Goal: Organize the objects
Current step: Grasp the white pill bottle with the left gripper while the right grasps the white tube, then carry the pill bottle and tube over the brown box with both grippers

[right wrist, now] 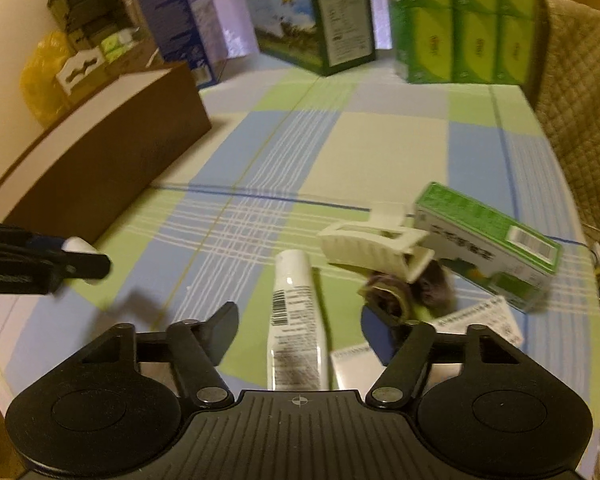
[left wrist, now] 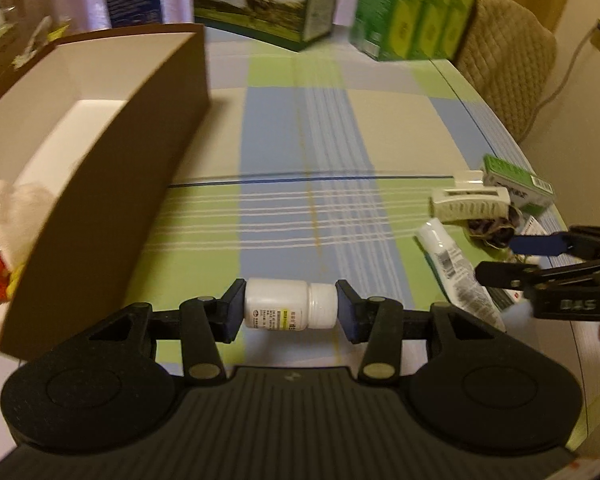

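Note:
My left gripper [left wrist: 290, 308] is shut on a small white pill bottle [left wrist: 290, 307], held sideways above the checked tablecloth, just right of the brown cardboard box [left wrist: 112, 152]. The same bottle [right wrist: 78, 249] and left gripper [right wrist: 80, 260] show at the left of the right wrist view. My right gripper [right wrist: 300, 326] stands open above a white tube [right wrist: 296, 320], which lies between its fingers. Past the tube lie a cream hair claw clip [right wrist: 374, 250], a dark fuzzy scrunchie [right wrist: 412, 292] and a green and white carton [right wrist: 488, 240]. From the left wrist view the right gripper [left wrist: 512, 254] reaches in at the right edge.
The brown box has a white inside and holds a white plush toy [left wrist: 16, 216] at its near end. Large cartons [right wrist: 316, 20] and green packs [right wrist: 464, 20] line the table's far edge. A quilted chair back [right wrist: 580, 100] stands at the right. Paper leaflets [right wrist: 476, 316] lie under the pile.

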Available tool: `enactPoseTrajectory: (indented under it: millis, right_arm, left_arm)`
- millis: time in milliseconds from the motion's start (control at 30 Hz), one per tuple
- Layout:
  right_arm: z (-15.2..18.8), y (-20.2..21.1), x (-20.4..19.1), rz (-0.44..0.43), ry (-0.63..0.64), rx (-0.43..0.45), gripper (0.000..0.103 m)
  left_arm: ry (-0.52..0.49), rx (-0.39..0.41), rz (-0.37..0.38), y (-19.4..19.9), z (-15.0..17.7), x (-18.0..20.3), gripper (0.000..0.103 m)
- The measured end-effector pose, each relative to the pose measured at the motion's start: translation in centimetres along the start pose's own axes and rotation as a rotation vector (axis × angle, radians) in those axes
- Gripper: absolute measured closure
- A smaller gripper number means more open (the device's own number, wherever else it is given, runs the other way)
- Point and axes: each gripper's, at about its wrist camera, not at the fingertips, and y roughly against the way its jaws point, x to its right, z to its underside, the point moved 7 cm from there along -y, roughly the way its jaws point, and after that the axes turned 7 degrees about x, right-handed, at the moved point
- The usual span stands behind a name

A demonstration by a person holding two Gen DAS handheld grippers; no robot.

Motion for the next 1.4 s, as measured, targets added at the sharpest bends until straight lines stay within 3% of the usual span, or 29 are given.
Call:
enactPoseTrajectory:
  millis: [367, 633, 967, 1400]
  right_arm:
    - [1.6, -4.5, -1.4, 0.071, 0.155, -0.065, 0.065]
    - [2.3, -5.0, -1.9, 0.075, 0.21, -0.04, 0.067]
    - [0.4, -1.4, -4.2, -0.074, 0.068, 0.012, 0.068]
    - [-6.5, 2.3, -14.1, -0.23, -0.075, 0.128, 0.068]
  left_arm:
    - [0.1, 0.019, -0.076, 2.7, 1.8, -2.6, 0.061]
    - [0.15, 0.043, -0.12, 5.0, 3.0, -3.4, 0.061]
    - [0.183, 0.114, -0.121, 9.1, 2.7, -4.3, 0.061]
    - [0.108, 0.214, -0.07, 12.3, -1.9, -10.7, 0.061]
